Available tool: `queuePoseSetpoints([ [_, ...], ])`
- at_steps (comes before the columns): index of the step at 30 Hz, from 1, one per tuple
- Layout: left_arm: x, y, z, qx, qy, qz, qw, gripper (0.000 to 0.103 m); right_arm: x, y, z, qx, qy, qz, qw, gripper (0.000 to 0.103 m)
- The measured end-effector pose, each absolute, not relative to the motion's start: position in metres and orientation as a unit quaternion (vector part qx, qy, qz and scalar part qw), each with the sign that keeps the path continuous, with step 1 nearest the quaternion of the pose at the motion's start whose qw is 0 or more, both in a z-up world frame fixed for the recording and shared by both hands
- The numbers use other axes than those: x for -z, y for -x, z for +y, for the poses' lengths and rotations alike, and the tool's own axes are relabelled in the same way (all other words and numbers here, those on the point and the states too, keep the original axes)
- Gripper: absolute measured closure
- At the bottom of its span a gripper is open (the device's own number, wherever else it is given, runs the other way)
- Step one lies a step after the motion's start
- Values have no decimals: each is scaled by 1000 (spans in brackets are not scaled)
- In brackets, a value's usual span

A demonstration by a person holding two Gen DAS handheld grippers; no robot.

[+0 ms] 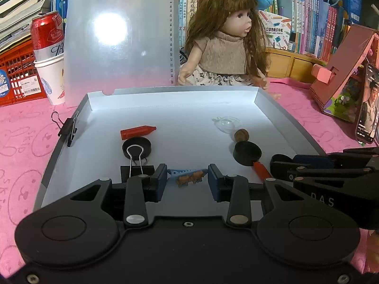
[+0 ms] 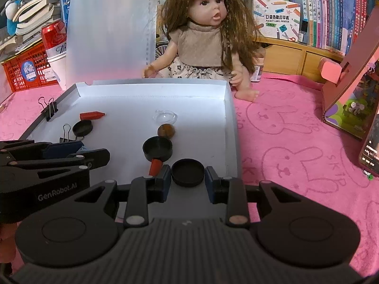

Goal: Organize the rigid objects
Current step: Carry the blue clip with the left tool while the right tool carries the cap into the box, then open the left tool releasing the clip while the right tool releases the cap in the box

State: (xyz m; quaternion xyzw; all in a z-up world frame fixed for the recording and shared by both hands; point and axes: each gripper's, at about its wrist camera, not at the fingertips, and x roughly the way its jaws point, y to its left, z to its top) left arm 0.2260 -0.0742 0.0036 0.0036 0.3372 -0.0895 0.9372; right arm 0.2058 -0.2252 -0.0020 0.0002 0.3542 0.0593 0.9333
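A shallow white tray (image 1: 173, 99) (image 2: 154, 87) lies on a pink cloth. My left gripper (image 1: 187, 169) is shut on a blue hair clip with brown bears (image 1: 187, 176), near the tray's front edge. My right gripper (image 2: 188, 171) is shut on a black round lid (image 2: 187, 172), with a pad against each side of it. In the tray lie a red crayon-shaped piece (image 1: 137, 131), a second black lid (image 1: 137, 148), a binder clip (image 1: 136, 163), a clear dome (image 1: 226, 124), a brown ball (image 1: 241, 135) and a small black pan with a red handle (image 2: 157, 150).
Another binder clip (image 1: 68, 127) grips the tray's left rim. A doll (image 2: 201, 42) sits behind the tray, beside a translucent sheet (image 1: 118, 35). A red can in paper cups (image 1: 48, 47) stands at the left. At the right are a pink cardboard house (image 2: 350, 82) and a phone (image 1: 368, 104).
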Motion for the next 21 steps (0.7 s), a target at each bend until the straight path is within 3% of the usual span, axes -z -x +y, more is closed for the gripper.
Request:
queuePoseSetpoints([
  [21, 0, -227, -79, 74, -28, 334, 939, 67, 0, -214, -225, -60, -4, 379, 923, 62],
])
